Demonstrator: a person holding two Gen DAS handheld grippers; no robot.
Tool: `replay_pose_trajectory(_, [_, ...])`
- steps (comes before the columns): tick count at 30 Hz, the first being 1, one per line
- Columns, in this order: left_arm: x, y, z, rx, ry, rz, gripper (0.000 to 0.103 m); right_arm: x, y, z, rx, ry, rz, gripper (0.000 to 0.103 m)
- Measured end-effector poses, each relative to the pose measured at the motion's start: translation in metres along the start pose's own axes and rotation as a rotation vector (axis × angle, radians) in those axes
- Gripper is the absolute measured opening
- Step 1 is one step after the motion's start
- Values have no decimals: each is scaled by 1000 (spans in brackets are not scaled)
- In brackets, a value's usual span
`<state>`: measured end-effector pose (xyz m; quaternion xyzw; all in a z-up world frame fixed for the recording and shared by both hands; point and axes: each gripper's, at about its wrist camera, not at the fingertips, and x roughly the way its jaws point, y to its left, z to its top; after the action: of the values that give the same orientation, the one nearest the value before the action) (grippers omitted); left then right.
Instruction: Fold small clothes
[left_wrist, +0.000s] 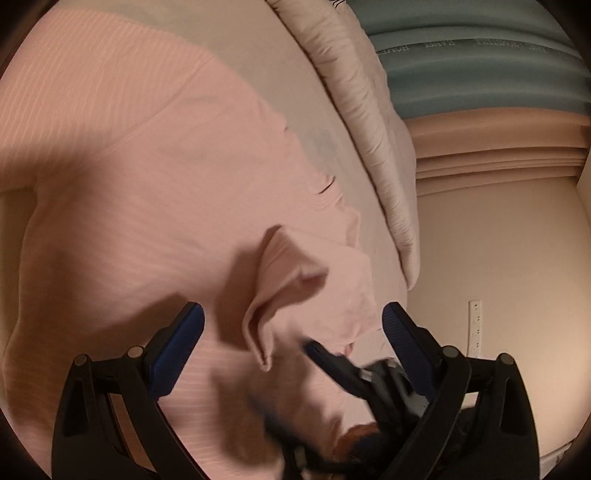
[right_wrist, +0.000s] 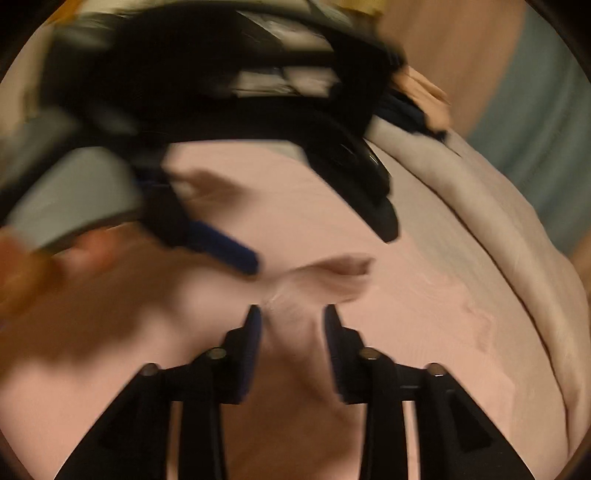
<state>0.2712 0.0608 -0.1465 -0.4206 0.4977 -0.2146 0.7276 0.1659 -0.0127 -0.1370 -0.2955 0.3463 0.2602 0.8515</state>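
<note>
Pink ribbed garment (left_wrist: 122, 206); teal band (left_wrist: 480, 59) lettering mirrored, possibly "HOME"

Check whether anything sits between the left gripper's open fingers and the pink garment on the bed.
Partly. The right gripper crosses in front of the left gripper, low between its fingers, beside the raised fold of the pink garment. Otherwise nothing visible intervenes.

A raised fold (left_wrist: 291, 273) and the right claw (left_wrist: 332, 354) crowd the left claw (left_wrist: 291, 314).

Pink top (left_wrist: 129, 206) with thin pale stripes. Cream bed sheet (left_wrist: 295, 92). Black grippers (left_wrist: 291, 325) with blue pads (left_wrist: 177, 347).
</note>
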Motion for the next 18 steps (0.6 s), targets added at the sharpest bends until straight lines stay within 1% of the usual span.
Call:
replay_pose_trajectory(1, [1,0,-1,7,10,-4,97,-8,1,-4,1,-15,35,57])
replay_pose_trajectory(2, [2,1,-1,11,17,-11,97,-18,0,-9,13,-39,63,58])
replay_pose_trajectory(3, [3,1,-2,12,23,-15,97,-27,-3,-12,33,-54,71,58])
replay_pose_trajectory(5, [3,-1,-7,24,28,-19,97,-47,-15,-22,121,-93,97,58])
replay_pose_trajectory(8, [10,-1,-4,38,29,18,97,-66,-27,-38,270,-102,82,58])
replay_pose_trajectory(11, [18,-5,-1,58,24,62,94,-78,-38,-58,383,-122,61,58])
replay_pose_trajectory(12, [21,-9,-1,75,16,89,86,-84,-40,-66,414,-129,56,58])
replay_pose_trajectory(13, [26,-11,0,87,15,117,71,-88,-43,-72,443,-131,43,58])
replay_pose_trajectory(14, [31,-13,1,102,15,147,61,-89,-43,-77,469,-128,22,59])
replay_pose_trajectory(15, [35,-15,2,118,19,167,36,-88,-44,-80,486,-125,7,59])
replay_pose_trajectory(16, [42,-18,1,138,25,195,14,-89,-46,-86,512,-124,-5,59])
replay_pose_trajectory(17, [47,-17,1,154,29,225,7,-89,-51,-91,550,-122,-14,59])
replay_pose_trajectory(18, [50,-19,1,169,18,260,4,-92,-51,-96,575,-120,-18,59])
